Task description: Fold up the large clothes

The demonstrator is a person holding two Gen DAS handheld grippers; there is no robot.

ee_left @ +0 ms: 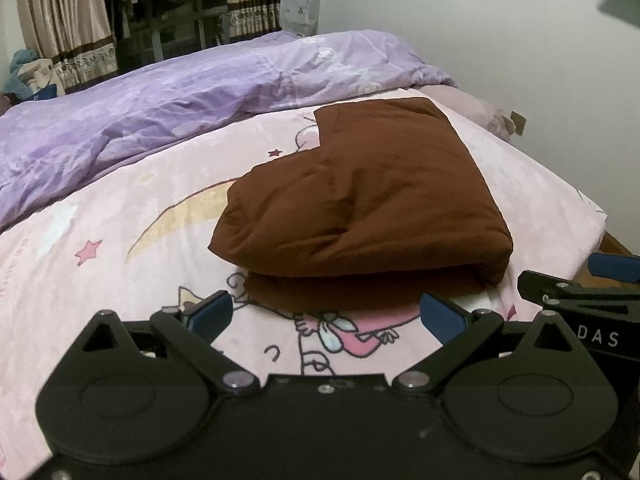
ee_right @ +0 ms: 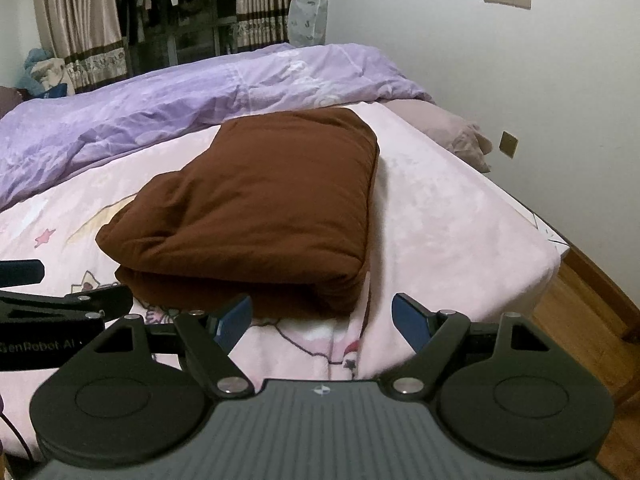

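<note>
Left wrist view: a brown padded garment [ee_left: 360, 200], folded into a thick bundle, is seen lying on the pink cartoon-print bedsheet [ee_left: 120, 240]. The left gripper [ee_left: 328, 316] and right gripper [ee_right: 322, 316] are held wide, empty, just short of it, apparently because folding is finished.

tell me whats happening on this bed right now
A person holds a two-finger gripper in each hand over a bed. A brown garment lies folded into a thick bundle on the pink cartoon sheet, with a purple duvet bunched behind it. The left gripper and right gripper are both open, just short of the bundle's near edge, holding nothing.
</note>
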